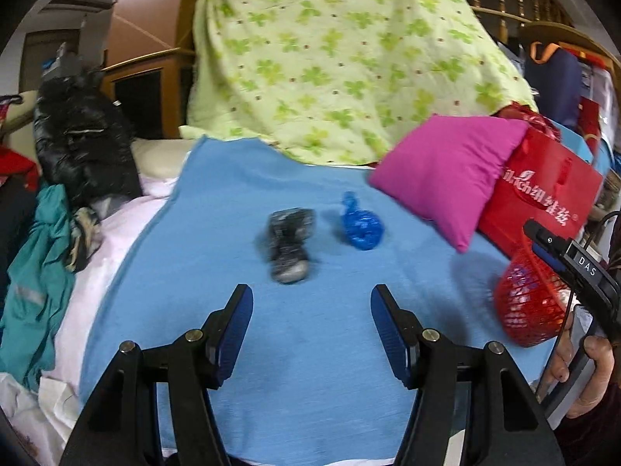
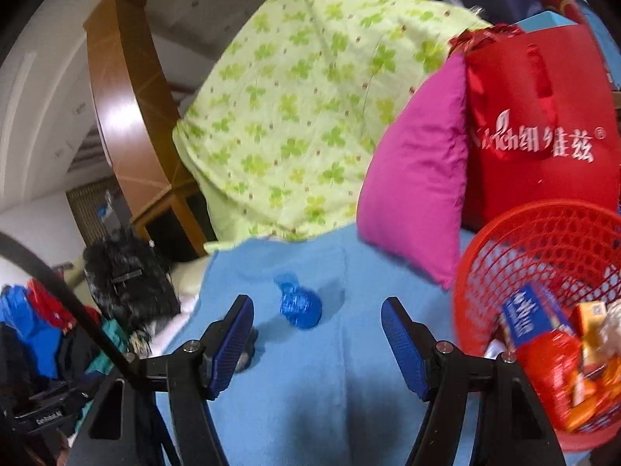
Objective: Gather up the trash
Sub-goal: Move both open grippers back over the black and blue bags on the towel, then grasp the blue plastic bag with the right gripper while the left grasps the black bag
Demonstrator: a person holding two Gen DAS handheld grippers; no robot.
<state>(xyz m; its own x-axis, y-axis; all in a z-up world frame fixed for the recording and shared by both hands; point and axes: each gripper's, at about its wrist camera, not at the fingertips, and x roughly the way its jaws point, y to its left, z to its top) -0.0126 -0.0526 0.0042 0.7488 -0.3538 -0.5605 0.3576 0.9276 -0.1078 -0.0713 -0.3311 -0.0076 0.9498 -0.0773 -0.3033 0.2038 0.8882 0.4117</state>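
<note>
A crumpled grey-black wrapper (image 1: 289,246) and a crumpled blue plastic piece (image 1: 360,224) lie on the blue blanket (image 1: 310,349). My left gripper (image 1: 311,310) is open and empty, just short of the grey wrapper. My right gripper (image 2: 317,320) is open and empty, with the blue piece (image 2: 300,305) just beyond its fingertips. A red mesh basket (image 2: 516,256) holding several wrappers stands at the right; it also shows in the left wrist view (image 1: 529,303). The grey wrapper is mostly hidden behind the right gripper's left finger (image 2: 233,334).
A magenta pillow (image 1: 446,173) and a red bag (image 1: 539,198) lie behind the basket. A green clover quilt (image 1: 330,58) is piled at the back. A black jacket (image 1: 81,139) and teal clothes (image 1: 35,272) lie at the left edge.
</note>
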